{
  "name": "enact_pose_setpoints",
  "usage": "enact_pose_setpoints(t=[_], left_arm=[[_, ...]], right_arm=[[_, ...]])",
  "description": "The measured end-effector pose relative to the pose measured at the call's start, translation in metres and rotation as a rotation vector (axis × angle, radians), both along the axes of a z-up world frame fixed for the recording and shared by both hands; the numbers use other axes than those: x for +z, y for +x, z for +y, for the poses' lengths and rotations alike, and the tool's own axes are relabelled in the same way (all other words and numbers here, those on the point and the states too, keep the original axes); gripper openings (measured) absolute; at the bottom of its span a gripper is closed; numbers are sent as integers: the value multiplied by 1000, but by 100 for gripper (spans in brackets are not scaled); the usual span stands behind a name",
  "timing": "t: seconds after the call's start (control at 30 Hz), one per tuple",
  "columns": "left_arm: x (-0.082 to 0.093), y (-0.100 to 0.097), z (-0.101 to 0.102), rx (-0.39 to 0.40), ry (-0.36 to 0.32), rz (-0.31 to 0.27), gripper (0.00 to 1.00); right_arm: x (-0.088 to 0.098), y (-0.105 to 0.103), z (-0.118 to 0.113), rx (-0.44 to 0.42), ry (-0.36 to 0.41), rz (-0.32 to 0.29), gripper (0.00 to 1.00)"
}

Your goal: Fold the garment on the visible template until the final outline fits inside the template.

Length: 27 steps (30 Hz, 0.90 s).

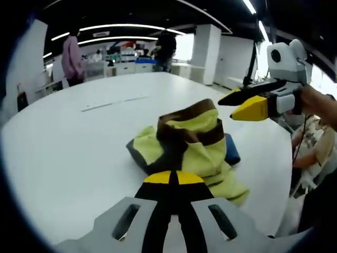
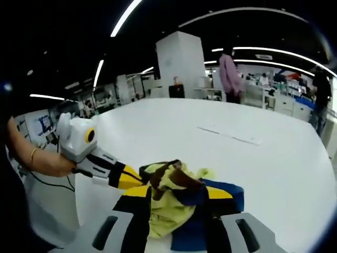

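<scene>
A yellow-green garment [image 1: 197, 145] with brown bands lies crumpled on a white table [image 1: 79, 137], over a blue piece [image 1: 231, 150] at its edge. The left gripper [image 1: 171, 178] sits just before the heap — its yellow-tipped jaws pressed together, nothing visibly pinched between them. The right gripper [image 2: 176, 192] has its jaws spread, the bunched cloth lying between them — whether it grips the fabric cannot be told.
</scene>
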<state>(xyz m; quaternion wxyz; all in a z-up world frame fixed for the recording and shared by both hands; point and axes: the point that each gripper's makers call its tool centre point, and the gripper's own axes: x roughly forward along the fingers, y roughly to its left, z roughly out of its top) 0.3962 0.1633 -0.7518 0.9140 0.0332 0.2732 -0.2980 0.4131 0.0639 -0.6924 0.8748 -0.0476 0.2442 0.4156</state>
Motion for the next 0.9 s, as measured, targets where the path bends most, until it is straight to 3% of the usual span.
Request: enact_pose_setpoints(t=[0.3, 0.9], left_arm=[[0, 3, 5, -2, 20, -8, 0], [2, 4, 8, -27, 27, -14, 0]], right_arm=[[3, 25, -20, 11, -43, -37, 37], [-31, 48, -17, 175, -151, 2, 34]])
